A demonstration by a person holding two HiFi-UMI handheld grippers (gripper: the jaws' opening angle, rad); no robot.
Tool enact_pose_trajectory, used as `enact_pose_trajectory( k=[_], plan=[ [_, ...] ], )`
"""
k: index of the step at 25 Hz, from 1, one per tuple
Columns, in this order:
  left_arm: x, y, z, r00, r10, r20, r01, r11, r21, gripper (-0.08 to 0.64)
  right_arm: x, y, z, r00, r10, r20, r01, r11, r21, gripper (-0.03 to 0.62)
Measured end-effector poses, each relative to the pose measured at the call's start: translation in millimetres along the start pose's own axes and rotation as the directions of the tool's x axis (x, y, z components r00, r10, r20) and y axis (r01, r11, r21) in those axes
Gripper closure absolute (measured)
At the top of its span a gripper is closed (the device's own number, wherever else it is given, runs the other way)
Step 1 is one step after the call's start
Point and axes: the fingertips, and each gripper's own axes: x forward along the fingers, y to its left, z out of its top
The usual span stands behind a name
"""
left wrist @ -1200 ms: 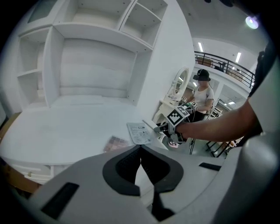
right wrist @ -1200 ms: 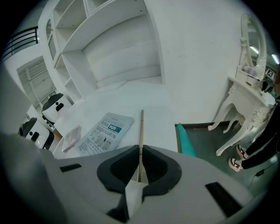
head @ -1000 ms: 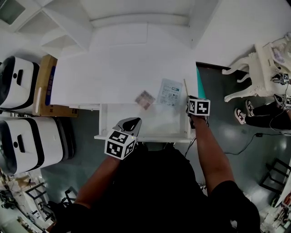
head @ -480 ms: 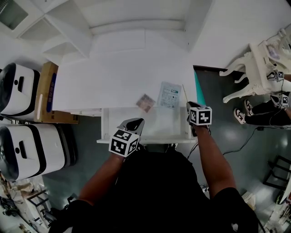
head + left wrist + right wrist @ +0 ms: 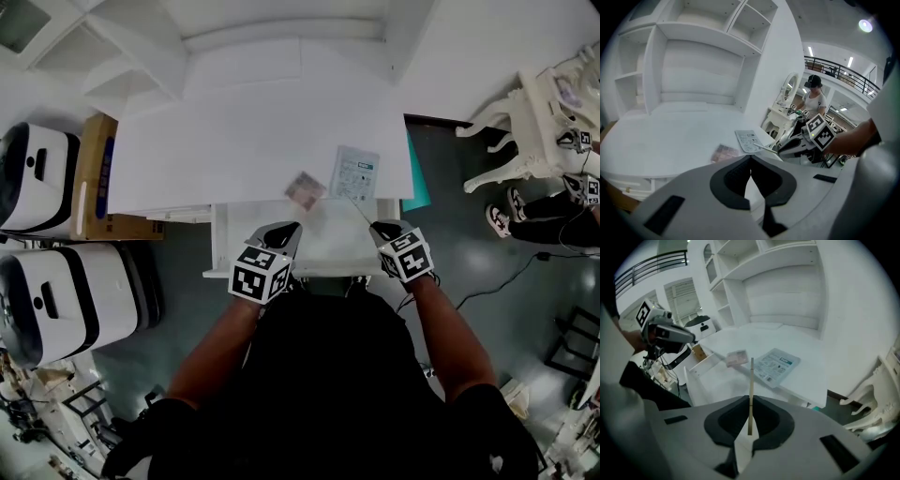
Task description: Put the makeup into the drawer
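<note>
The right tongs (image 5: pixel 750 404) pinch a makeup stick (image 5: pixel 751 376) by its end over the open drawer (image 5: pixel 328 239), so it may pivot loose; the left tongs (image 5: pixel 750 161) sit pressed together, empty.

The open drawer (image 5: pixel 219 239) can be entered from above, its inside being kept bare, though its front corners are taken up by the left tool (image 5: pixel 284 231) and the right tool (image 5: pixel 380 230), whose thin stick (image 5: pixel 360 210) is held across the right side. The back edge is crowded by a palette (image 5: pixel 305 190) and a packet (image 5: pixel 356 174) laid on the worktop (image 5: pixel 234 141).
</note>
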Motion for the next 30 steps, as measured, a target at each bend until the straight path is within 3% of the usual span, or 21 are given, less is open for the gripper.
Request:
enact_pose_trajectory(
  k=[5, 7, 14, 30],
  plan=[
    [-1, 5, -4, 1.000, 0.006, -0.003, -0.007, 1.000, -0.007, 0.549, 25, 24, -32, 0.983, -0.010, -0.185, -0.035, 0.971, -0.238, 0.548],
    [-2, 6, -6, 1.000, 0.010, -0.007, -0.010, 1.000, -0.003, 0.549, 41, 20, -41, 0.973, -0.042, -0.228, -0.024, 0.960, -0.280, 0.548],
    [-5, 10, -12, 0.999, 0.031, -0.022, -0.031, 0.999, -0.019, 0.549, 93, -11, -55, 0.953, -0.143, -0.266, 0.039, 0.932, -0.360, 0.548],
    [-11, 23, -24, 0.995, 0.080, -0.066, -0.085, 0.993, -0.077, 0.549, 153, -32, -74, 0.931, -0.137, -0.338, 0.001, 0.928, -0.373, 0.546]
  ],
)
